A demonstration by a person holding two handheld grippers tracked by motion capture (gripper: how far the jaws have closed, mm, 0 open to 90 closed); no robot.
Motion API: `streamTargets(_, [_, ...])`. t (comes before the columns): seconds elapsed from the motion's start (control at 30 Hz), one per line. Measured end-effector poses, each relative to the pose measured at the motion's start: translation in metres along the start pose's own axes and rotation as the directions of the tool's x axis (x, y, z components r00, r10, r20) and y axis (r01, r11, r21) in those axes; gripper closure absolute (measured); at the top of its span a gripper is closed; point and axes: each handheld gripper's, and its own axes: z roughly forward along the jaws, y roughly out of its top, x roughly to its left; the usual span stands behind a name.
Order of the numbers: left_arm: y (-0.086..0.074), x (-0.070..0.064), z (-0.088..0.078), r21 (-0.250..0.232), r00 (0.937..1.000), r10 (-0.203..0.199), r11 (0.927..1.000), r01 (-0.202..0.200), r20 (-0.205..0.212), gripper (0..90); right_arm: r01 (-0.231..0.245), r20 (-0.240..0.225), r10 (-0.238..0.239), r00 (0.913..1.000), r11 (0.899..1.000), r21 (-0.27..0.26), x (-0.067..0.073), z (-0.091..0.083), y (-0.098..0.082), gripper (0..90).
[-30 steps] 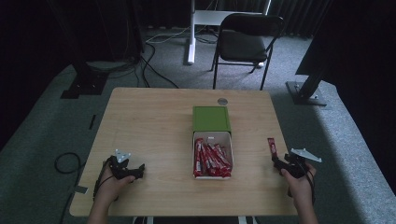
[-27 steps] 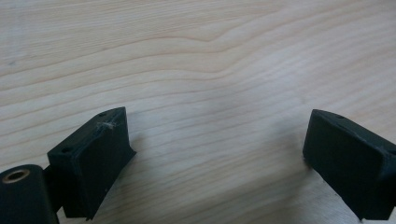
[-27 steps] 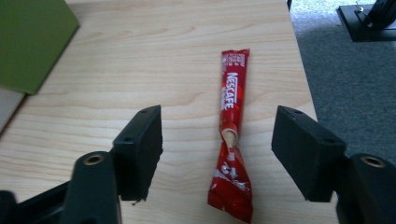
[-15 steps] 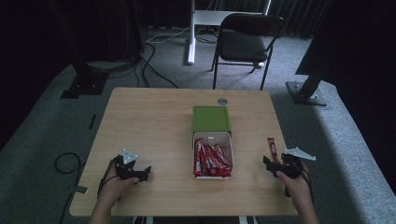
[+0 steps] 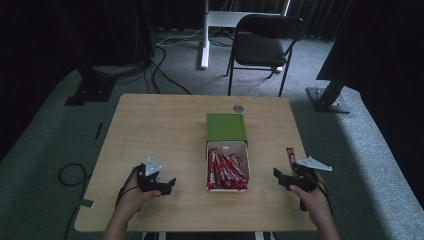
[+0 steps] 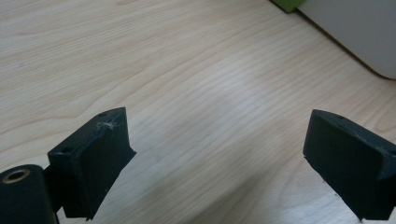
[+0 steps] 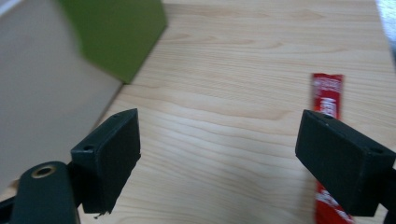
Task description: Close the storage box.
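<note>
While I hold the right tongs (image 5: 281, 179) low over the table (image 5: 165, 130), their jaws stand wide apart with nothing between them; they have just been opening. A single red sachet (image 5: 290, 156) lies flat on the wood just beside them, near the table's right edge; in the right gripper view the sachet (image 7: 327, 95) runs behind the right-hand jaw and is not gripped. My left tongs (image 5: 167, 184) sit over bare wood at the near left, jaws also spread wide and empty, pointing toward the white box (image 5: 227, 146). That box sits near the middle of the table, filled with more red sachets (image 5: 226, 169), and its green lid (image 5: 226, 127) lies just behind it, touching its far end. A small round disc (image 5: 238, 108) rests near the far edge.
</note>
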Motion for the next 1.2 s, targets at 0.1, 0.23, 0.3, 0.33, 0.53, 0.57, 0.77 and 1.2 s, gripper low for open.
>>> streamTargets(0.1, [0.007, -0.01, 0.0, -0.003, 0.999, 0.036, 0.9994, -0.036, 0.028, 8.3, 0.024, -0.033, -0.024, 0.9992, 1.0, 0.003, 0.009, 0.0, 0.0, 13.5])
streamTargets(0.23, [0.02, -0.025, -0.002, -0.035, 0.9941, 0.077, 0.9966, -0.074, 0.077, 8.3, 0.05, -0.075, -0.049, 0.996, 0.999, 0.007, 0.021, -0.001, 0.0, 13.6])
streamTargets(0.3, [0.026, -0.032, -0.003, -0.048, 0.9909, 0.101, 0.9941, -0.097, 0.089, 8.3, 0.067, -0.093, -0.067, 0.9934, 0.998, 0.002, 0.027, -0.002, 0.002, 13.6])
streamTargets(0.33, [0.029, -0.035, -0.004, -0.057, 0.9893, 0.11, 0.9928, -0.105, 0.096, 8.3, 0.072, -0.101, -0.072, 0.9923, 0.997, -0.001, 0.029, -0.003, 0.003, 13.6])
streamTargets(0.53, [0.046, -0.053, -0.012, -0.112, 0.9762, 0.158, 0.9835, -0.142, 0.149, 8.3, 0.097, -0.16, -0.102, 0.9818, 0.995, -0.038, 0.045, -0.011, 0.012, 13.6])
streamTargets(0.57, [0.049, -0.055, -0.014, -0.125, 0.9739, 0.162, 0.9817, -0.143, 0.159, 8.3, 0.1, -0.169, -0.106, 0.9799, 0.994, -0.044, 0.048, -0.013, 0.014, 13.6])
streamTargets(0.77, [0.056, -0.064, -0.016, -0.145, 0.9638, 0.188, 0.9761, -0.162, 0.189, 8.3, 0.14, -0.232, -0.151, 0.961, 0.988, -0.063, 0.063, -0.015, 0.018, 13.6])
streamTargets(1.2, [0.063, -0.073, -0.007, -0.157, 0.9518, 0.197, 0.974, -0.163, 0.235, 8.3, 0.163, -0.267, -0.168, 0.949, 0.986, -0.04, 0.072, -0.003, 0.016, 13.6])
